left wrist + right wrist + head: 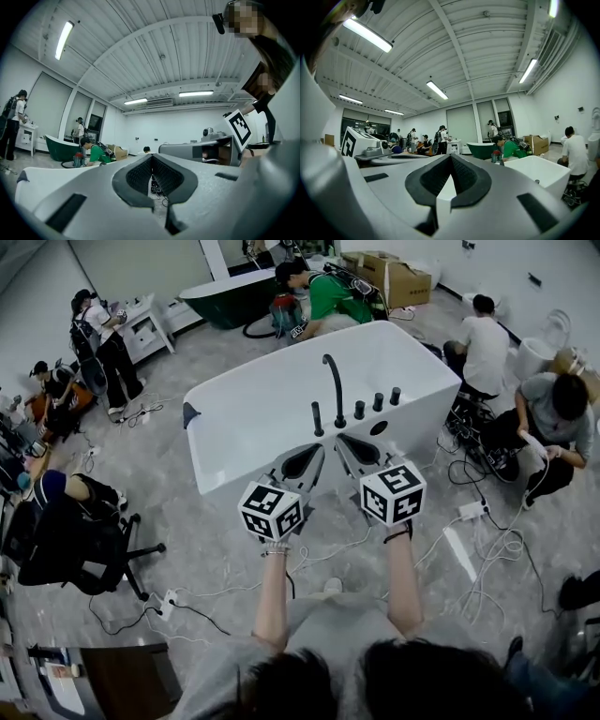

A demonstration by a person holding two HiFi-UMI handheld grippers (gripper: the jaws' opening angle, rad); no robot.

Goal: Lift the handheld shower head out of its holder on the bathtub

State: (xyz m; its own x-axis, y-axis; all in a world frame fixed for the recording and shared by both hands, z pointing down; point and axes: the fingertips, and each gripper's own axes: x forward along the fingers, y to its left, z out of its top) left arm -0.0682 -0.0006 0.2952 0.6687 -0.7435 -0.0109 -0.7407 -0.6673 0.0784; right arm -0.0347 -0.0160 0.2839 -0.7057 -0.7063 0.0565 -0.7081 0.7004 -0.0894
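Legible txt / nos. / brands: none.
Signs: b/w square code patterns, no letters, on left marker cube [271, 510] of left gripper [320, 449] and right marker cube [394, 492] of right gripper [342, 440].
Cardboard box [398, 277]: nothing legible.

Grey hand-held grippers [317, 448] [343, 440], grey shirt [328, 615]

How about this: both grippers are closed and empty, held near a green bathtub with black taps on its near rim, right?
Not quite. The head view shows the bathtub near them is white, not green; the green tub stands far behind. Otherwise yes: left gripper and right gripper are closed and empty, with black taps on its near rim.
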